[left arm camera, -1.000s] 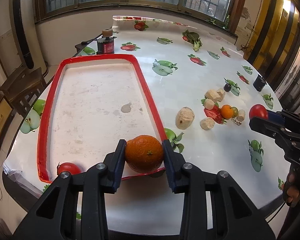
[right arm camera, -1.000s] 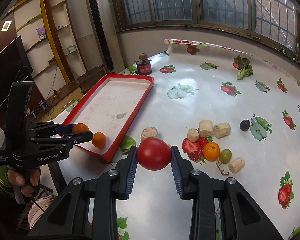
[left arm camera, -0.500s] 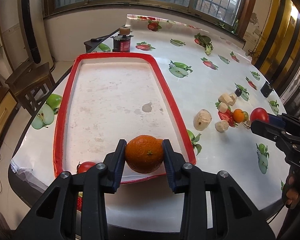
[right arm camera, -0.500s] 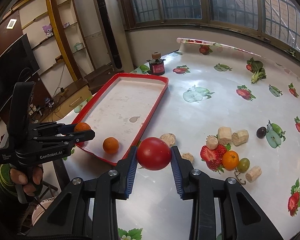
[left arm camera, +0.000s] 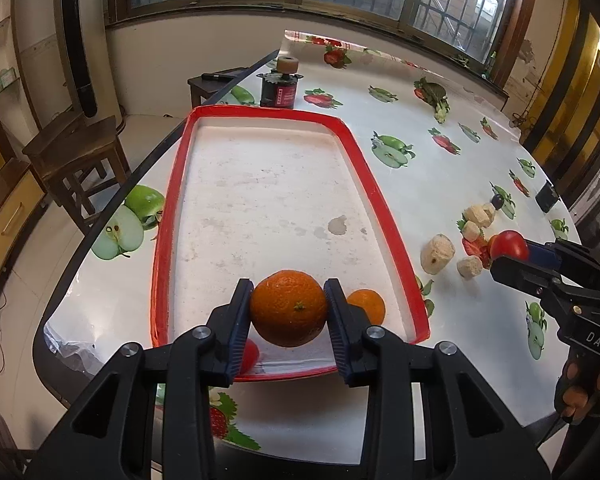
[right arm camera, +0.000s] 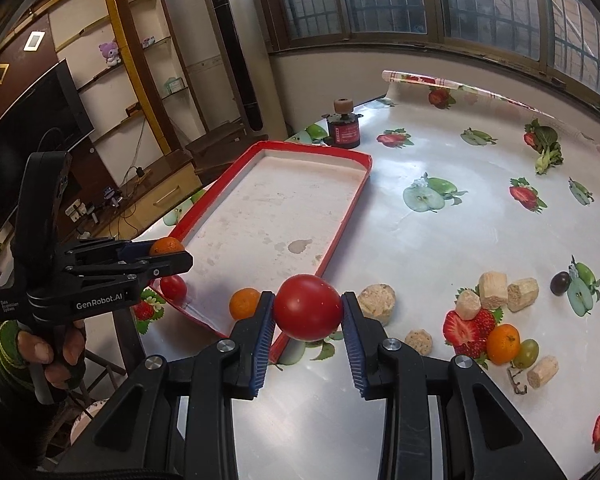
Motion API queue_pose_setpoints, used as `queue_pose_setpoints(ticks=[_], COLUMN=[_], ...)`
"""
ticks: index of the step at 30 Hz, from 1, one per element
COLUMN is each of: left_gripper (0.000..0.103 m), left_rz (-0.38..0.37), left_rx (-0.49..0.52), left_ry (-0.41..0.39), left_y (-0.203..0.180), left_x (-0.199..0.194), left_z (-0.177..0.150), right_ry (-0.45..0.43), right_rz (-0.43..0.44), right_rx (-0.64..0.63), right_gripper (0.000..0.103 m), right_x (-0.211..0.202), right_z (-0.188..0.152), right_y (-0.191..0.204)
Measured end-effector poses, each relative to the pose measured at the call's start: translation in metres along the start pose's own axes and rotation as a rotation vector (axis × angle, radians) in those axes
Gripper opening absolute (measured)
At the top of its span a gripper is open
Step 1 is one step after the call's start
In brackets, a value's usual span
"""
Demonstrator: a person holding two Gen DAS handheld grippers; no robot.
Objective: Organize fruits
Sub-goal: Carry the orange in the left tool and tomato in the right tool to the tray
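Observation:
My left gripper (left arm camera: 288, 316) is shut on a large orange (left arm camera: 289, 307) and holds it over the near end of the red-rimmed tray (left arm camera: 364, 168). A smaller orange (left arm camera: 370, 303) and a red tomato (left arm camera: 249, 354) lie in the tray's near end. My right gripper (right arm camera: 308, 314) is shut on a red tomato (right arm camera: 308, 306), just right of the tray's near corner (right arm camera: 336, 236). In the right wrist view the left gripper (right arm camera: 168, 258) holds its orange (right arm camera: 166, 245) above the tray's tomato (right arm camera: 173, 286) and small orange (right arm camera: 244, 302).
On the fruit-print tablecloth to the right lie several beige chunks (right arm camera: 378, 298), a small orange (right arm camera: 503, 343), a green grape (right arm camera: 527, 353) and a dark plum (right arm camera: 560, 282). A dark jar (right arm camera: 343, 130) stands behind the tray. A wooden stool (left arm camera: 76, 148) stands left of the table.
Both grippers have moved left, toward the tray's near end, each still holding its fruit. The small orange in the tray has come into the left wrist view.

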State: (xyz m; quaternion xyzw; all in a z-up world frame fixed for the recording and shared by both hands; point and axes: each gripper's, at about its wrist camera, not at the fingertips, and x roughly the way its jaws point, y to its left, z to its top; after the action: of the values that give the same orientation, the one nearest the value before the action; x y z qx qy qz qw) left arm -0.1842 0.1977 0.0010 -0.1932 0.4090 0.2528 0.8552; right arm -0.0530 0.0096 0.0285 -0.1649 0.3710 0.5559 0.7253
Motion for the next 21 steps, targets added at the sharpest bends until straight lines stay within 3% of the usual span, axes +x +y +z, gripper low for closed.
queue_pose_setpoints(ticks=[8,21], left_gripper=[0.034,0.034], left_rz=[0.013,-0.006], left_rx=[-0.050,-0.074], left_ry=[0.003,0.085], left_y=[0.026,0.042], left_x=[0.011,0.056], left_z=[0.015,0.016], right_ry=[0.017,0.133], right_rz=[0.082,0.137], right_rx=[0.021,-0.001], right_gripper=[0.034,0.034], right_x=[0.026,0.112], right_z=[0.016,0.028], right_y=[0.008,0.025])
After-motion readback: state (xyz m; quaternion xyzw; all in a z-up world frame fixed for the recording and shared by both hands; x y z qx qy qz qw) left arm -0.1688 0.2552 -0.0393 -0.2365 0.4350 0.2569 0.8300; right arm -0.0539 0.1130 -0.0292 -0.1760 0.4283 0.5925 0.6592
